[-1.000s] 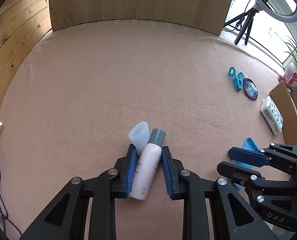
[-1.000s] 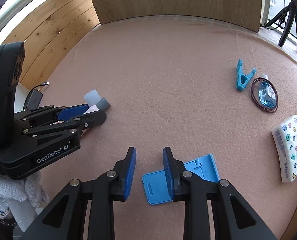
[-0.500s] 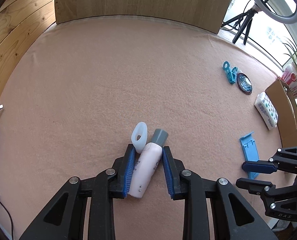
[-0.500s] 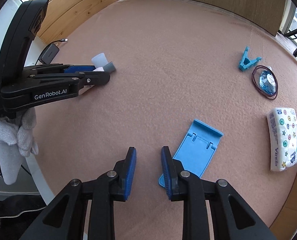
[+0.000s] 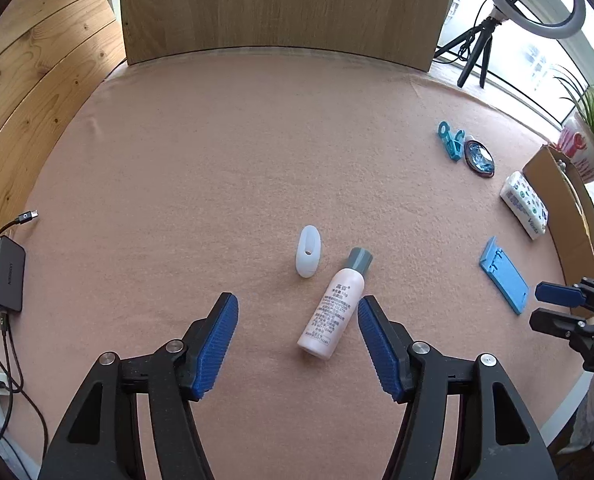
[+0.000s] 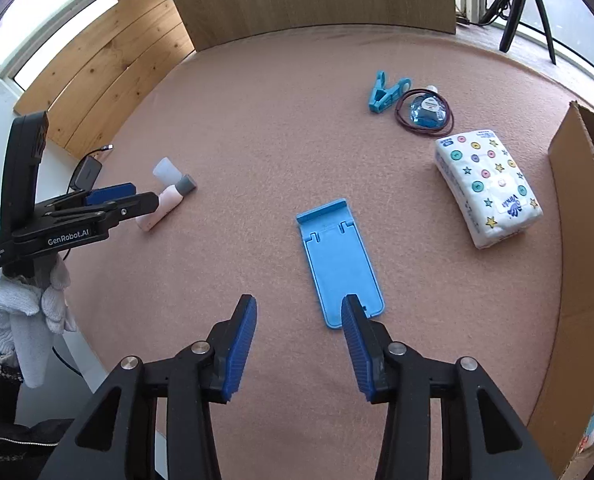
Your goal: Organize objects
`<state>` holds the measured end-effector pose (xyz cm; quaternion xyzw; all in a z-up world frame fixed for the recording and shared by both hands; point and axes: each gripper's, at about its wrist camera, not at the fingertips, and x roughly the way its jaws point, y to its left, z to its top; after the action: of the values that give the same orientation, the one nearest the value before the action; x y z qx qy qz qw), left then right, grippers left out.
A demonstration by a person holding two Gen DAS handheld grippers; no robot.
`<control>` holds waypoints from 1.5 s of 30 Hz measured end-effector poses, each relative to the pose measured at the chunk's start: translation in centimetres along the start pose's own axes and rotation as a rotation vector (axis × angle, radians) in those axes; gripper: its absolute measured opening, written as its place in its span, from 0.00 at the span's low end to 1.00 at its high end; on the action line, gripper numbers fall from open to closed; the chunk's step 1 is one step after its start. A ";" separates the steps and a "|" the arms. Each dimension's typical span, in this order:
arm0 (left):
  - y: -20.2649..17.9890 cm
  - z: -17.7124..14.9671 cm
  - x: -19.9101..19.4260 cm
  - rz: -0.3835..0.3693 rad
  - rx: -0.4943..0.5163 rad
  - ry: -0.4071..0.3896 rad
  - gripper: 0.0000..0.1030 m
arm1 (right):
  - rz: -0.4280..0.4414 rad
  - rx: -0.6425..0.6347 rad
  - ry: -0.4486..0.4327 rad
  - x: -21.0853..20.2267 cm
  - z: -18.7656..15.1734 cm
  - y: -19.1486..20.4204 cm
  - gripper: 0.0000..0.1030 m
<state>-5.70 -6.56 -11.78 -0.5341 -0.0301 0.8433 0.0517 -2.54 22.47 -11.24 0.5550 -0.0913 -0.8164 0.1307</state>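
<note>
The left gripper (image 5: pixel 298 336) points steeply down at the pink cloth (image 5: pixel 257 152), its jaws just opened wide, nothing pressed between the blue pads. A white-gloved hand (image 6: pixel 29 312) carries it. The right gripper (image 6: pixel 299 336) also tilts down toward the cloth, its jaws just opened too, gripping nothing, well apart from the left.

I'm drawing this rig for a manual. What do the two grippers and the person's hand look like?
Both the left gripper and the right gripper have black linkage arms with silver rivets and ribbed blue pads. The left's black body reads "GenRobot.AI" in white. A white knitted glove covers the hand holding it.
</note>
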 end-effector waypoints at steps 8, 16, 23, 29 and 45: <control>-1.9 0.0 0.5 -0.069 0.047 0.034 0.64 | -0.077 0.027 0.020 0.5 1.0 -2.5 0.48; -3.2 0.3 2.4 -0.076 0.058 0.077 0.50 | -0.147 -0.017 0.058 2.7 2.2 -0.6 0.49; -3.6 0.3 2.9 -0.095 0.052 0.087 0.43 | -0.160 -0.033 0.069 3.3 2.2 0.7 0.49; -4.0 0.6 3.1 -0.094 0.042 0.078 0.36 | -0.248 -0.083 0.075 3.8 2.1 2.0 0.38; -5.6 0.3 2.7 -0.155 -0.020 0.062 0.21 | -0.207 0.003 -0.003 1.1 0.4 0.3 0.32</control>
<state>-6.83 -0.69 -13.49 -0.5568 -0.0783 0.8193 0.1122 -3.30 21.89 -11.96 0.5602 -0.0348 -0.8264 0.0447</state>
